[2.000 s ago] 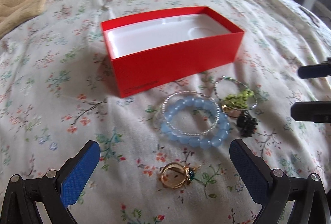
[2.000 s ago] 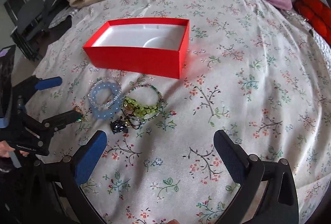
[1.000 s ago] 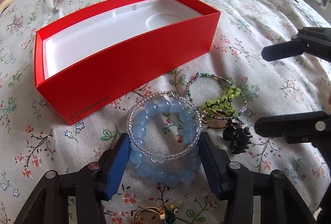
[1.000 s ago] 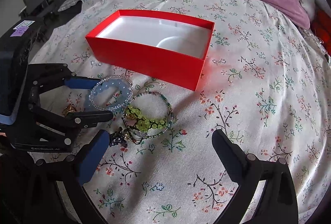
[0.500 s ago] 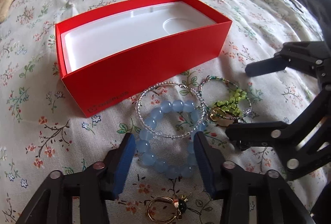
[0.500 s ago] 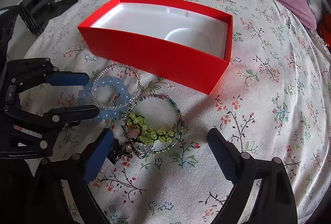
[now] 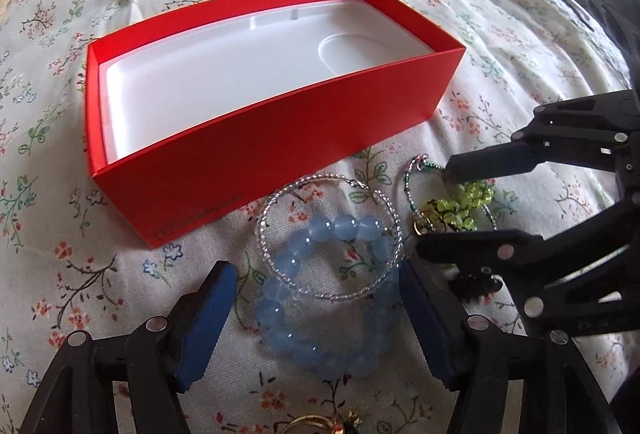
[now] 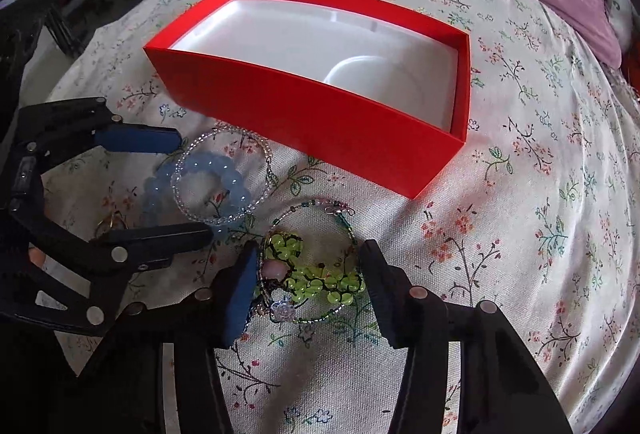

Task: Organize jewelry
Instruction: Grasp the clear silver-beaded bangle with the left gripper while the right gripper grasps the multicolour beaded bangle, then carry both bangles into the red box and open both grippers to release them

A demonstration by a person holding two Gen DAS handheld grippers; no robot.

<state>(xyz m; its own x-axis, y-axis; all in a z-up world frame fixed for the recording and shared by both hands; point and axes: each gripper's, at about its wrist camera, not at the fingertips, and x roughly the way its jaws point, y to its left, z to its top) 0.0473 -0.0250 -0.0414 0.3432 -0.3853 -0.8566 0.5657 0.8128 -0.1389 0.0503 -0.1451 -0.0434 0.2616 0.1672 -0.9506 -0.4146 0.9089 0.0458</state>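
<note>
Both tools now lower, left tool [image 7: 316, 304] straddling blue bracelet [image 7: 320, 298]

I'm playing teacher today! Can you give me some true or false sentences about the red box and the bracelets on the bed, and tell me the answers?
1. The red box has jewelry in it. False: only its white liner shows.
2. The left gripper straddles the blue bead bracelet. True.
3. The right gripper is around the green bead bracelet. True.
4. The clear bead bracelet lies inside the box. False: it lies on the bedspread, overlapping the blue one.
5. The box has a lid on. False: it is open.
</note>
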